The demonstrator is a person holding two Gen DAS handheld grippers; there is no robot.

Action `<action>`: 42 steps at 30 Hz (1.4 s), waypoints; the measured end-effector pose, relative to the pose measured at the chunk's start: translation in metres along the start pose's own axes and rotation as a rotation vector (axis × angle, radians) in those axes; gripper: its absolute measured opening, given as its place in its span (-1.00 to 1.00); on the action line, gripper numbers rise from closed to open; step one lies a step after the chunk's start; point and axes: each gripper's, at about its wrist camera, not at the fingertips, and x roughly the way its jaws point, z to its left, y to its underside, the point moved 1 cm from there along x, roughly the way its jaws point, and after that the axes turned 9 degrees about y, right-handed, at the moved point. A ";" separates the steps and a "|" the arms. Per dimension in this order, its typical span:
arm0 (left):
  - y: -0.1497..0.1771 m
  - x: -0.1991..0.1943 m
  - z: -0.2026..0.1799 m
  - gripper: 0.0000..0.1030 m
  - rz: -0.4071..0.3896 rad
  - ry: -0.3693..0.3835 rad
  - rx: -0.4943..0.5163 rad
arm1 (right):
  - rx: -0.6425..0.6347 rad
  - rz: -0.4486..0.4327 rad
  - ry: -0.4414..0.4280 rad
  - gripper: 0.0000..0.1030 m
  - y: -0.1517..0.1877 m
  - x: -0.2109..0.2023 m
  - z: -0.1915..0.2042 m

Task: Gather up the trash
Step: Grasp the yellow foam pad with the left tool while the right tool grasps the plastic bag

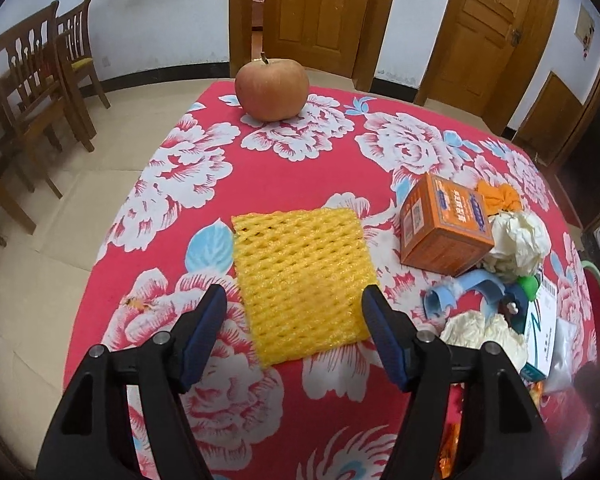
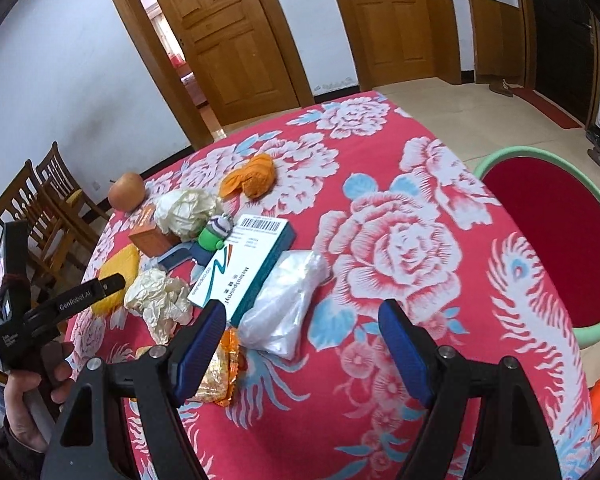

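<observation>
My left gripper [image 1: 294, 300] is open and empty, its jaws on either side of the near end of a yellow foam fruit net [image 1: 302, 280] lying flat on the flowered tablecloth. To its right lie an orange box [image 1: 444, 228], crumpled white paper [image 1: 518, 240], orange peel [image 1: 500, 196] and a blue plastic piece [image 1: 472, 288]. My right gripper [image 2: 302, 316] is open and empty above the cloth, near a clear plastic bag [image 2: 286, 304], a white-and-teal medicine box [image 2: 244, 268], a shiny orange wrapper [image 2: 220, 372], crumpled paper [image 2: 160, 300] and orange peel [image 2: 252, 176].
An apple [image 1: 272, 88] stands at the table's far edge. A red basin with a green rim [image 2: 548, 236] stands on the floor right of the table. A small green toy [image 2: 212, 232] sits among the trash. Wooden chairs [image 1: 40, 80] stand at the left. My left gripper shows in the right wrist view [image 2: 108, 284].
</observation>
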 end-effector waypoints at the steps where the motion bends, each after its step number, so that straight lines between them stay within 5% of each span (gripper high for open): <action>1: 0.000 0.001 0.001 0.35 -0.003 0.007 -0.005 | -0.002 0.004 0.000 0.57 0.000 0.002 0.001; 6: 0.000 0.002 0.000 0.32 -0.014 0.039 -0.011 | -0.013 0.029 -0.004 0.41 0.004 0.012 0.003; 9: 0.001 0.001 -0.002 0.14 -0.022 0.062 -0.005 | -0.009 0.047 -0.016 0.37 0.006 0.017 0.002; 17: 0.004 -0.002 -0.016 -0.62 -0.027 0.129 0.036 | 0.003 0.035 -0.020 0.32 0.006 0.018 0.000; 24: 0.009 -0.015 -0.029 -0.68 -0.038 0.158 0.068 | 0.040 0.043 -0.060 0.13 0.006 0.017 -0.008; 30: 0.017 -0.030 -0.035 -0.68 -0.052 0.180 0.068 | 0.027 0.047 -0.100 -0.27 0.008 0.016 -0.004; 42: 0.034 -0.063 -0.046 -0.68 -0.086 0.226 0.069 | -0.009 -0.014 -0.126 -0.35 0.015 -0.015 -0.005</action>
